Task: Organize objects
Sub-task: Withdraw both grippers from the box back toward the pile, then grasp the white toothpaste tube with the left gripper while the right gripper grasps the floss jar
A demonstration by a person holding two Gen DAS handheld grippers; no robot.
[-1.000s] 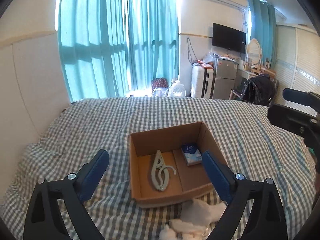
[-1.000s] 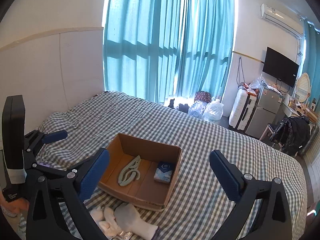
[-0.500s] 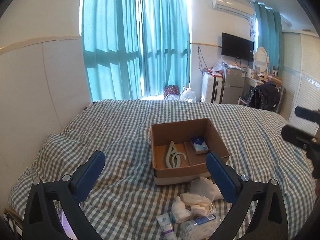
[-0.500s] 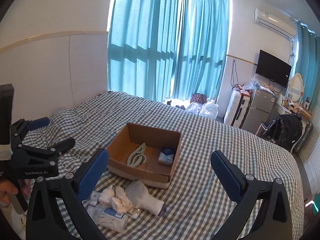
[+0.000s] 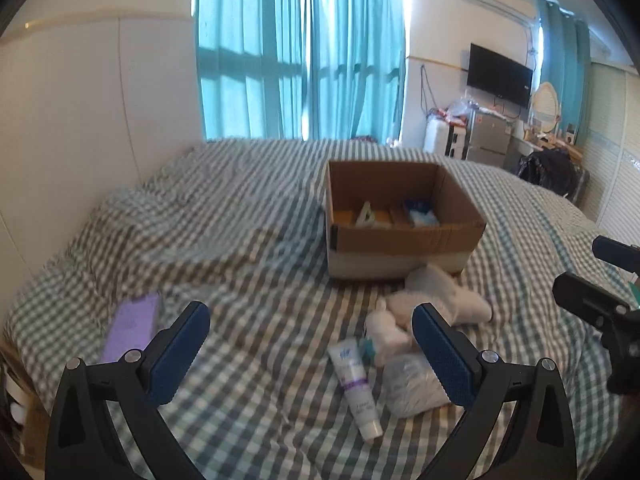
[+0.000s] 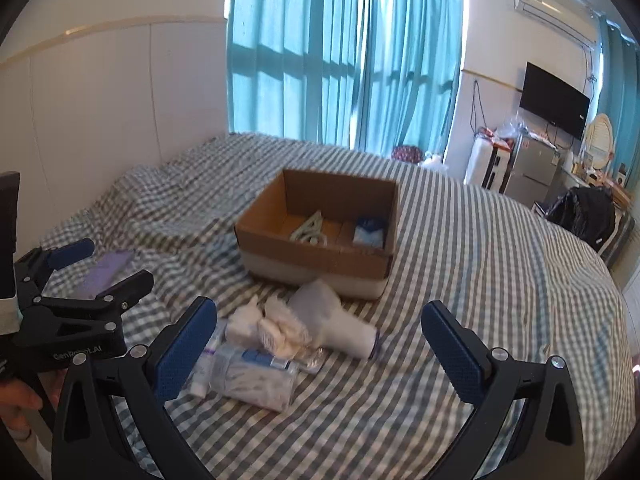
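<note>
1. A brown cardboard box (image 6: pixel 320 236) sits open near the middle of a checked bedspread (image 6: pixel 480 280). Inside it lie a pale green hanger (image 6: pixel 310 230) and a small blue pack (image 6: pixel 370 232).
2. Just in front of the box lies a loose heap still to be sorted: a white tube (image 5: pixel 354 384), a clear plastic bag of white items (image 6: pixel 252 380), a few bunched white cloths (image 6: pixel 276 326) and a pale bottle-like item on its side (image 6: pixel 340 320). Several of these touch or overlap.
3. Off to the left, well apart from the heap, lies a flat purple item (image 5: pixel 130 328).
4. The left gripper (image 5: pixel 308 348) has its jaws spread wide with nothing between them, and they have just been opening. The tube and the bag show between its blue pads.
5. The right gripper (image 6: pixel 320 348) is also spread wide and empty, aimed at the cloths and the bottle-like item.
6. Risks, as I judge them: because the pieces overlap, closing on one may drag a neighbour along or pinch two at once.
7. The plastic bag looks slippery and soft, so it could slide out of the pads.
8. The bedspread is soft and wrinkled; a low grab may catch fabric.
9. Both grippers aim at the same small heap, so they could bump.
</note>
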